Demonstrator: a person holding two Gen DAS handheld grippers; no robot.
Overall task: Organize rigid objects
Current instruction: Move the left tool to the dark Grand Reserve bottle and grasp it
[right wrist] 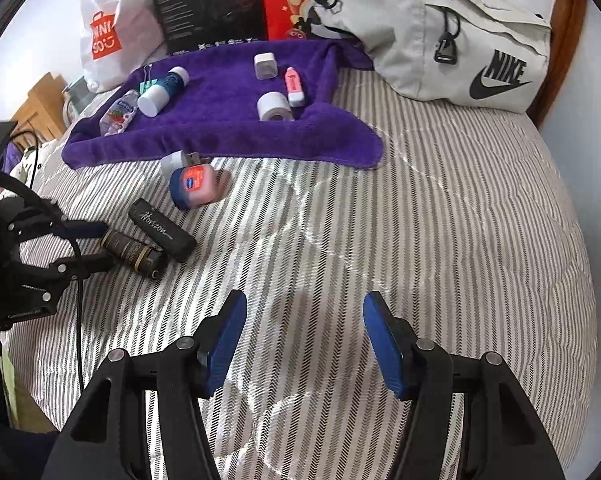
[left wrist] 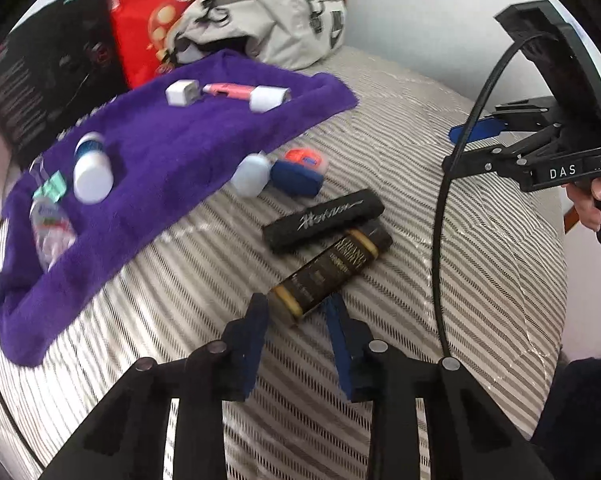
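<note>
Brown bottle lay on the bed, long axis diagonal, base between left hand-held gripper fingers, not yet clenched, right hand-held gripper spread wide, empty

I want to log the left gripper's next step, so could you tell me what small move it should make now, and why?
Probably close the left gripper: its open fingers already flank the near end of the dark gold-banded tube lying on the striped bedspread.

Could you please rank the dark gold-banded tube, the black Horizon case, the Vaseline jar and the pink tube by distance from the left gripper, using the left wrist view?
From the left gripper:
1. Dark gold-banded tube, at its fingertips.
2. Black Horizon case, just behind.
3. Vaseline jar, by the towel's edge.
4. Pink tube, on the towel.
</note>
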